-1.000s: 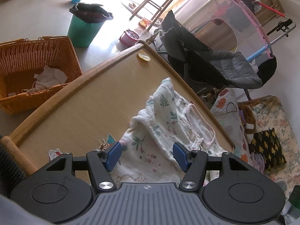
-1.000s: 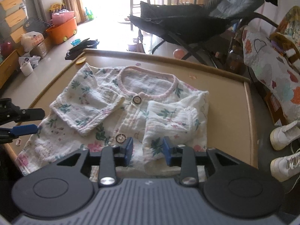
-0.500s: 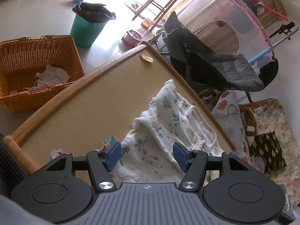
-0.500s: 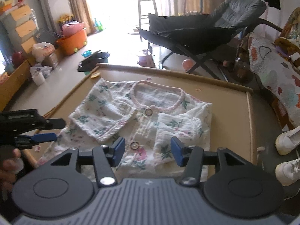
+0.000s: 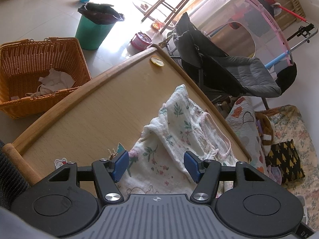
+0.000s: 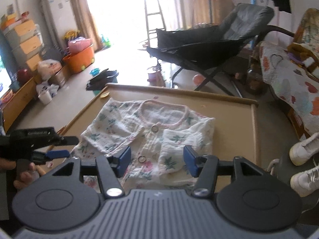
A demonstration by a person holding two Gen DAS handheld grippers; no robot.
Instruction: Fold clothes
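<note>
Our shirt (image 6: 149,131) lies face up mid-frame on the desk (image 6: 235,123), both sleeves folded across its front. The collar points to the top of the frame and the hem to us, so its long axis runs bottom to top. Our left gripper (image 5: 155,164) and right gripper (image 6: 157,160) hover over the hem, each spread and empty. We judge the loose sleeves could slide off if we lift the hem unevenly, and thin cloth may slip a shallow pinch.
</note>
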